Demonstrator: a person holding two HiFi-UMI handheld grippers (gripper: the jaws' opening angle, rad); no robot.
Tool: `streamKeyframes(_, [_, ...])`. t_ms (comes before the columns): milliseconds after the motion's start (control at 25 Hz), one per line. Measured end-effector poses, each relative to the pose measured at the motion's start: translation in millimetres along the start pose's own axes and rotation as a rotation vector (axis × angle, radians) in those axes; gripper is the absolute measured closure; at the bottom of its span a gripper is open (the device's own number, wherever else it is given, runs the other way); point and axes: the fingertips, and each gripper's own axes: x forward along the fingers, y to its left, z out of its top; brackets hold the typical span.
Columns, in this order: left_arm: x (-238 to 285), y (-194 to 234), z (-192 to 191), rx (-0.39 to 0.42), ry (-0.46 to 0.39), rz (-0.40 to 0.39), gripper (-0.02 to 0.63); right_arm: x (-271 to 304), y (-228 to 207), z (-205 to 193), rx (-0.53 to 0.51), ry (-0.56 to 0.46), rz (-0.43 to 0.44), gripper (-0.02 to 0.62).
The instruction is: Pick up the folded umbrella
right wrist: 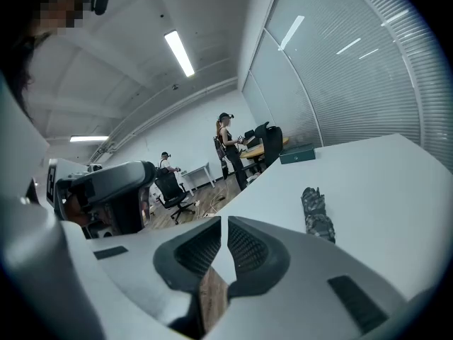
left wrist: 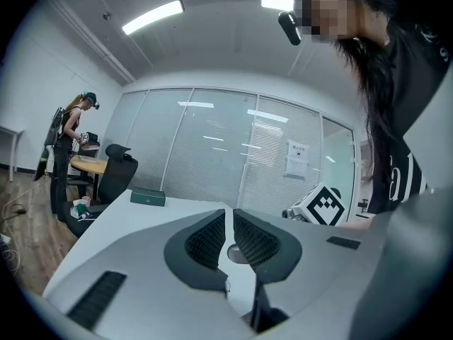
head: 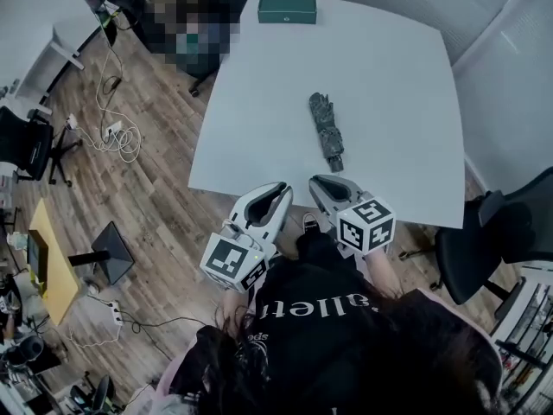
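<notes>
The folded umbrella (head: 327, 130), dark grey with a camouflage pattern, lies lengthwise near the middle of the white table (head: 397, 76). In the right gripper view the umbrella (right wrist: 317, 214) lies ahead and to the right of the jaws. My left gripper (head: 275, 199) hangs at the table's near edge, left of the umbrella's near end, jaws together and empty. My right gripper (head: 327, 185) is just short of that near end, shut with nothing held. Both pairs of pads meet in their own views: left gripper (left wrist: 229, 216), right gripper (right wrist: 224, 227).
A green box (head: 287, 9) sits at the table's far edge. A black office chair (head: 488, 240) stands to the right of the table, and another chair (head: 30, 145) and loose cables (head: 117, 132) are on the wooden floor to the left. A person (left wrist: 67, 147) stands far behind.
</notes>
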Motion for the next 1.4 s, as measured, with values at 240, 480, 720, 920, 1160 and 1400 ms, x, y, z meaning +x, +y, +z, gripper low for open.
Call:
streamKeyframes(240, [45, 12, 0, 0.011, 0.033, 0.023, 0.552, 19, -63, 6, 0.019, 0.036, -0.022, 0.557])
streamKeyframes(480, [65, 26, 9, 0.022, 0.044, 0.068, 0.552, 42, -121, 10, 0.026, 0.064, -0.085, 0.554])
streamKeyframes(720, [84, 35, 11, 0.028, 0.051, 0.094, 0.552, 78, -183, -6, -0.003, 0.164, -0.161, 0.416])
streamKeyframes(920, [95, 42, 12, 0.027, 0.058, 0.121, 0.552, 110, -211, -27, 0.009, 0.266, -0.181, 0.327])
streamKeyframes(1160, [104, 45, 9, 0.022, 0.070, 0.138, 0.554, 144, -227, -46, -0.023, 0.364, -0.218, 0.290])
streamKeyframes(1400, [102, 47, 7, 0.015, 0.089, 0.160, 0.552, 161, -225, -63, -0.042, 0.392, -0.251, 0.281])
